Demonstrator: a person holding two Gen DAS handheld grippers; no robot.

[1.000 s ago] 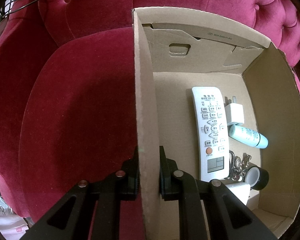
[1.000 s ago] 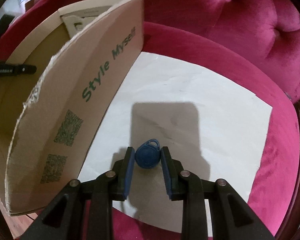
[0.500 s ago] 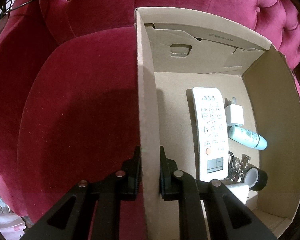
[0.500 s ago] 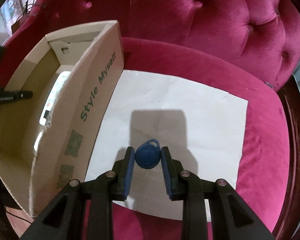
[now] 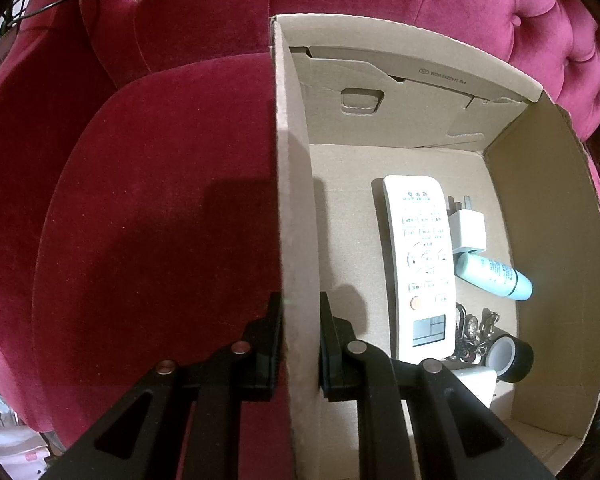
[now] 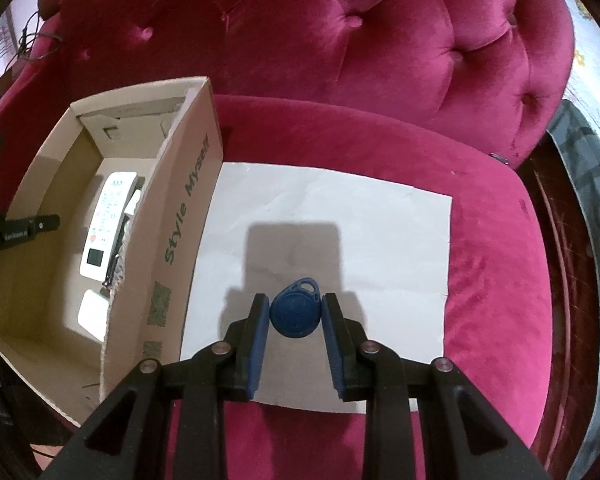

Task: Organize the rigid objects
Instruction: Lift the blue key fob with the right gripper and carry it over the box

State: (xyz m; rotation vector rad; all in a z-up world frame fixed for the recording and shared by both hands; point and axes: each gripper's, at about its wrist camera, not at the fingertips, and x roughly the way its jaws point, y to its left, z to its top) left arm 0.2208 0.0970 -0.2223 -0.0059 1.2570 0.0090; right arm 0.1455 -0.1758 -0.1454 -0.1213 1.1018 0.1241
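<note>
A blue key fob (image 6: 296, 314) hangs above a white paper sheet (image 6: 380, 216), pinched between the blue pads of my right gripper (image 6: 295, 312). To its left stands an open cardboard box (image 6: 180, 216) printed "Style Myself". My left gripper (image 5: 299, 312) is shut on the box's left wall (image 5: 292, 208), one finger outside and one inside. Inside the box lie a white remote (image 5: 420, 260), a white charger plug (image 5: 468, 228), a pale green tube (image 5: 496, 276), a bunch of keys (image 5: 476, 332) and a black tape roll (image 5: 512, 354).
Everything rests on a crimson velvet tufted sofa (image 6: 380, 40). Another white object (image 6: 92, 314) lies in the box's near corner. A dark wooden edge (image 6: 560, 280) and grey cloth (image 6: 596, 184) border the cushion at the right. A black cable (image 5: 40, 0) hangs at the far left.
My right gripper has risen with the key fob, so the box and paper look smaller and farther below and the box's inside has come into view. The left gripper has kept still on the wall.
</note>
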